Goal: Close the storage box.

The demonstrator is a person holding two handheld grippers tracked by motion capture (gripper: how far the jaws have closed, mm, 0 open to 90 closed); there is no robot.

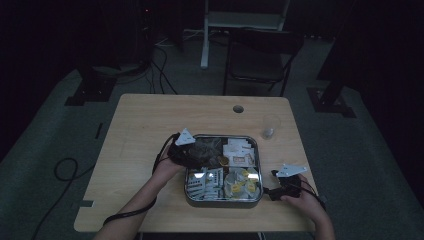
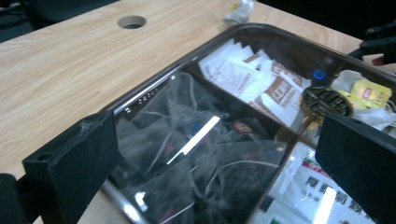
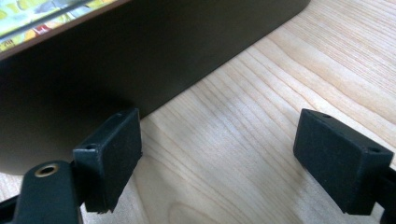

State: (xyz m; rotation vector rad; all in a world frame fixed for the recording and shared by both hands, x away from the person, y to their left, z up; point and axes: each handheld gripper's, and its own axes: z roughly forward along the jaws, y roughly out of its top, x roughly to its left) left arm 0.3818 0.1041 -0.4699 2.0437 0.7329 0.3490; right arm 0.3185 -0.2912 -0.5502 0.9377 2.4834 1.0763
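I am holding my left gripper (image 2: 215,154) wide open and empty over the far-left compartment of the square metal tray with a clear lid (image 1: 187,186), sitting near the wooden tabletop's (image 1: 140,120) near edge, while my right gripper (image 3: 219,163) is resting open and empty on the tabletop just beside the tray's right wall.

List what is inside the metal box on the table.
The box has four compartments under a clear lid: dark mesh tea bags, white and brown sachets, yellow-tagged tea bags, white printed packets. Lower layers are covered.
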